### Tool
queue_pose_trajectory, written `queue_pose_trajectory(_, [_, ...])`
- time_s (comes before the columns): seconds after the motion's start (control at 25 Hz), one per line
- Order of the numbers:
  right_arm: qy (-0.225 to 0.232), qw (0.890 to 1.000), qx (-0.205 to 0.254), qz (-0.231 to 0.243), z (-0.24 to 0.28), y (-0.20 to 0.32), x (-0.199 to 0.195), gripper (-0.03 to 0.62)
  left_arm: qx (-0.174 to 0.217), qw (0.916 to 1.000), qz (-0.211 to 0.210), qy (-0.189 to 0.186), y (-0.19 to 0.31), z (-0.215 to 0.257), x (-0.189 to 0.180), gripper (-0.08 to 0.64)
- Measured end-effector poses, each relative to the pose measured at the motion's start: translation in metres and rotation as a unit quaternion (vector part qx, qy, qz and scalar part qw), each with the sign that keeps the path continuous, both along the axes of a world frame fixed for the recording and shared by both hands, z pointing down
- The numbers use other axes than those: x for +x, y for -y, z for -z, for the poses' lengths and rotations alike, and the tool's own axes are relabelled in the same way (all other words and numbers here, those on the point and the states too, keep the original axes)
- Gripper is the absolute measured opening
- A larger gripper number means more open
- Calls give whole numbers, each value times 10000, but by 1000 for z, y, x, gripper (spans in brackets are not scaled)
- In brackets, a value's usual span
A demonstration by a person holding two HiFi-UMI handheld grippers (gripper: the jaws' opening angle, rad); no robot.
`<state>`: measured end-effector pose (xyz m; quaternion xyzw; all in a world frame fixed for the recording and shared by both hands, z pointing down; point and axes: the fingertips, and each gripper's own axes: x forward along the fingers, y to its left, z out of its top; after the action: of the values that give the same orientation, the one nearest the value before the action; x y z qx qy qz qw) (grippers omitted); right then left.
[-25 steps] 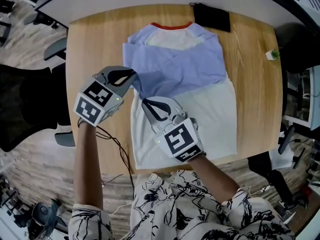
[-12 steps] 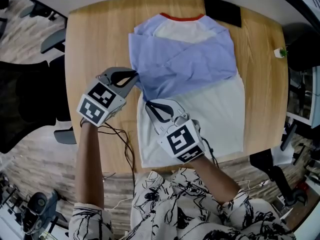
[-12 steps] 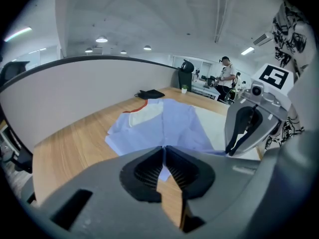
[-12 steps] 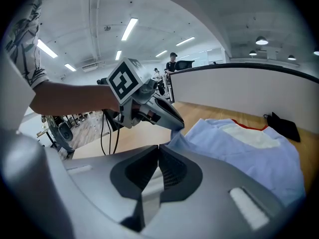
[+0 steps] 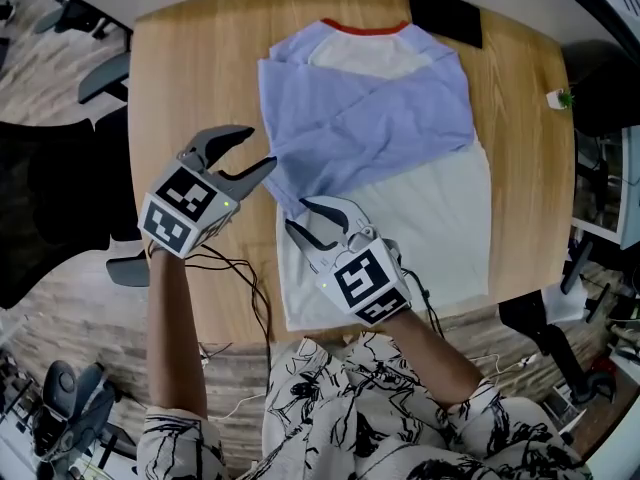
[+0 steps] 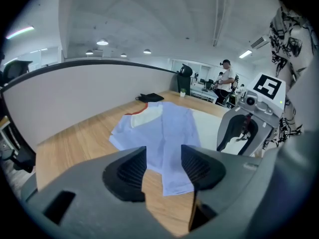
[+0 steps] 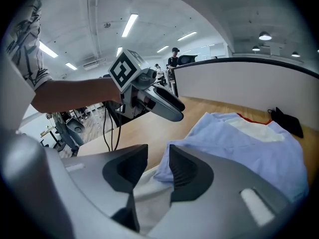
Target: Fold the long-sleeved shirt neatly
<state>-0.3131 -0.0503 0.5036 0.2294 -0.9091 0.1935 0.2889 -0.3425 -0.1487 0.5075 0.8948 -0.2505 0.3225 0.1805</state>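
The right gripper [image 7: 158,158], jaws just opening with nothing between, hovers above blue sleeve [image 7: 229,146].

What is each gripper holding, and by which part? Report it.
Nothing is held. The left gripper and right gripper have just been opening, jaws apart and empty; the shirt lies free on the table.

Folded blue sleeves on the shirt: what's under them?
The shirt's white fabric body: it shows below the crossed light-blue sleeves and in a patch by the red collar. The chest between is covered, so its lie can't be seen.
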Motion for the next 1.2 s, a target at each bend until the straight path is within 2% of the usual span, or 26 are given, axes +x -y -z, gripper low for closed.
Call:
queue_pose_trajectory(0.2, [15, 9997, 109, -207, 13, -5, 18, 156, 207, 9992, 333, -104, -15, 14, -1, 221])
queue_pose_trajectory(0.44, [125, 9994, 192, -247, 35, -21, 68, 186, 556, 9941, 899, -228, -66, 42, 4, 221])
queue_pose_trajectory(0.56, [136, 9989, 313, -325, 43, -32, 105, 195, 691, 9881, 1346, -259, -99, 54, 5, 219])
queue_pose_trajectory(0.68, [123, 9985, 352, -401, 45, -47, 148, 203, 805, 9760, 2011, -236, -132, 64, 4, 215])
queue_pose_trajectory(0.76, [76, 9984, 324, -456, 44, -63, 178, 217, 750, 9690, 2339, -277, -160, 66, 7, 213])
queue_pose_trajectory(0.84, [17, 9982, 316, -510, 43, -80, 206, 219, 661, 9654, 2510, -255, -188, 65, 12, 212])
queue_pose_trajectory(1.2, [-431, 9945, 378, -879, 21, -131, 314, 235, 538, 9561, 2880, 63, -275, 59, 34, 212])
